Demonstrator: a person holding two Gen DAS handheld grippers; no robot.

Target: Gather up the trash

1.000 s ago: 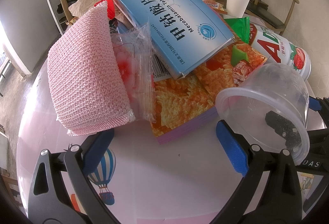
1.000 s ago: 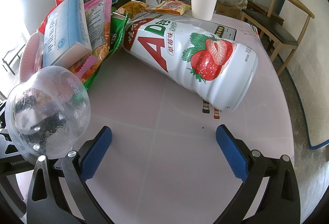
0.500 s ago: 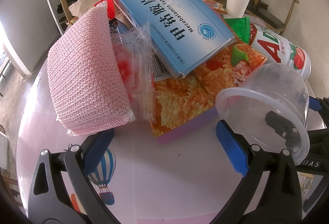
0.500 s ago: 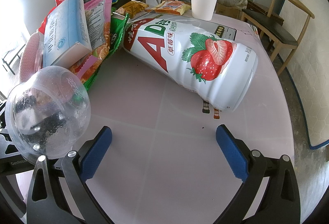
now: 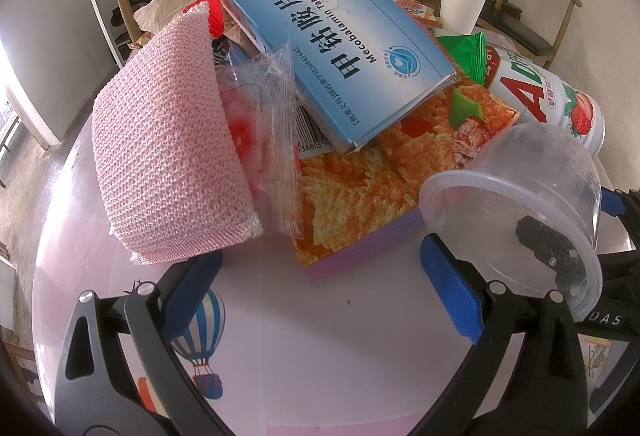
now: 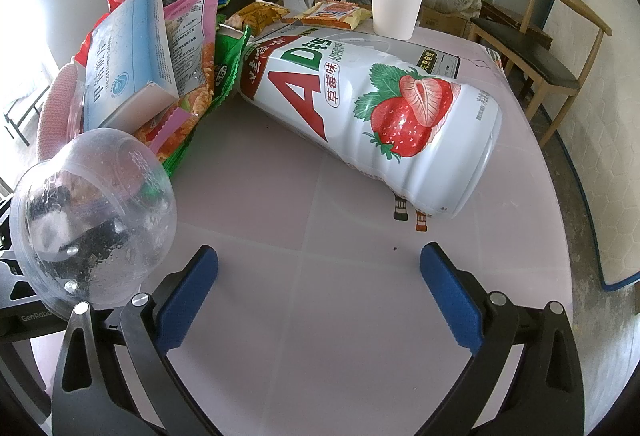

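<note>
A heap of trash lies on the round table. In the left wrist view: a pink mesh sponge (image 5: 168,171), a clear plastic bag (image 5: 268,155), a blue tablet box (image 5: 340,51), an orange snack packet (image 5: 360,195), a clear plastic dome lid (image 5: 516,211) and a large strawberry drink bottle (image 5: 560,103). My left gripper (image 5: 320,288) is open and empty, just short of the heap. My right gripper (image 6: 320,284) is open and empty, with the bottle (image 6: 380,103) lying ahead and the dome lid (image 6: 92,215) by its left finger.
A white paper cup (image 6: 396,3) and small snack packets (image 6: 332,11) stand at the table's far side. Wooden chairs (image 6: 552,47) stand right of the table and behind it. The pink tabletop (image 6: 320,336) has a printed balloon (image 5: 200,336).
</note>
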